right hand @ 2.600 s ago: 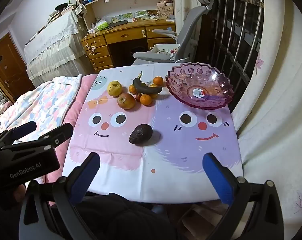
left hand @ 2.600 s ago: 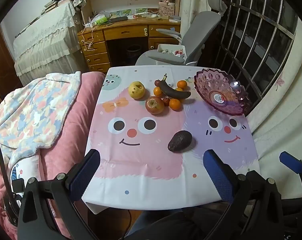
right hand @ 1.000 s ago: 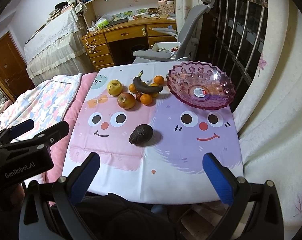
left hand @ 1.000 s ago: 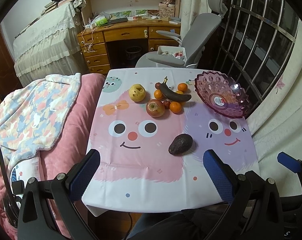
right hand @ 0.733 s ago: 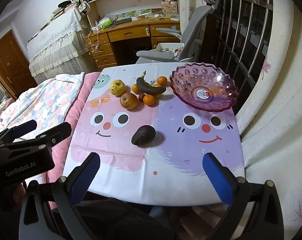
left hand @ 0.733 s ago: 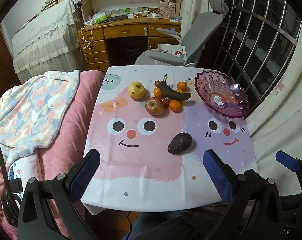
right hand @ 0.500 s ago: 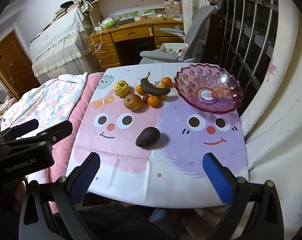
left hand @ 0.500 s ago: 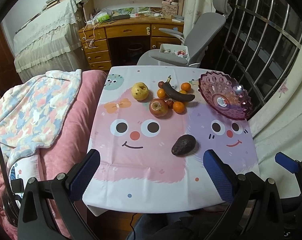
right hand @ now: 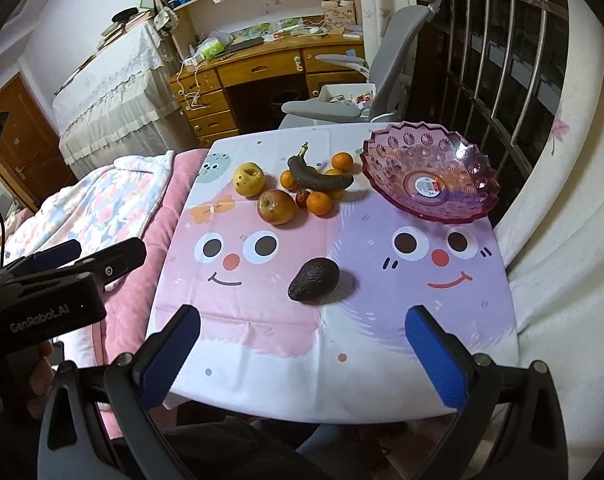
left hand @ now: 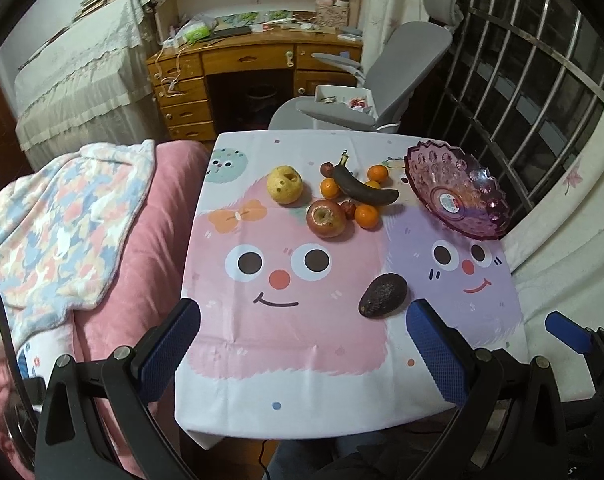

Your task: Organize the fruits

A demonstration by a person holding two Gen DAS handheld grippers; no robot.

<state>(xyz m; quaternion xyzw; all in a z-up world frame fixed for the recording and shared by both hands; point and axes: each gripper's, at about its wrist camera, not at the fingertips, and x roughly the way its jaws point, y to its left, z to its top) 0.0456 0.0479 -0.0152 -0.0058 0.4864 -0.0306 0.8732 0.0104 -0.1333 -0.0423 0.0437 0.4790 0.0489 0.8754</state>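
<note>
A dark avocado (left hand: 383, 289) (right hand: 313, 274) lies alone mid-table. Behind it is a cluster: a yellow pear (left hand: 284, 184) (right hand: 248, 179), a red apple (left hand: 325, 218) (right hand: 276, 206), a blackened banana (left hand: 361, 191) (right hand: 317, 178) and several small oranges (left hand: 367, 216) (right hand: 318, 203). An empty purple glass bowl (left hand: 457, 194) (right hand: 427, 176) stands at the far right. My left gripper (left hand: 302, 346) and right gripper (right hand: 302, 350) are open and empty, above the table's near edge.
The table wears a cartoon-face cloth (left hand: 278, 280). A pink bed with a patterned blanket (left hand: 62, 216) lies to the left. A grey office chair (left hand: 381, 80) and a wooden desk (left hand: 254, 60) stand behind. A barred window (left hand: 541, 80) is at right.
Both grippers have drifted slightly, the right one a little to the left, so the table sits further right in its view. Both stay open. No fruit has moved.
</note>
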